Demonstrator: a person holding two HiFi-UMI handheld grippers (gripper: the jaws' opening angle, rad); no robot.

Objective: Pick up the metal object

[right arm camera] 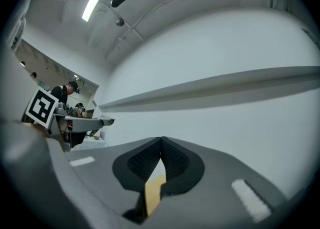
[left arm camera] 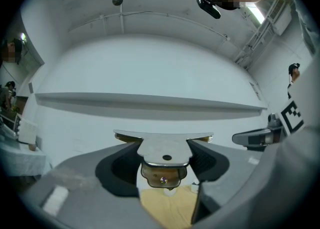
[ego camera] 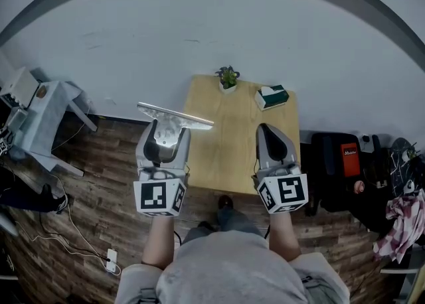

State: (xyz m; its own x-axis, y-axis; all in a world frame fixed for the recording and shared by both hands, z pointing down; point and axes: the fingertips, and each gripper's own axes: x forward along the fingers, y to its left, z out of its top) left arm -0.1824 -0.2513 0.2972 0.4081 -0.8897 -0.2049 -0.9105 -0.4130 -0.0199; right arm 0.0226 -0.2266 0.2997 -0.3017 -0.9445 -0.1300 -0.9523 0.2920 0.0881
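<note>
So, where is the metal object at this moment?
The metal object is clamped in the left tongs, at the left of the head view, across the left edge of the wooden table, with the potted plant beyond it.

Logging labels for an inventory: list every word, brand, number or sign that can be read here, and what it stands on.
Red label on the black object: white print, too blurred to read.
Tissue box: no legible print.
Marker cubes: square patterns only, no words.
</note>
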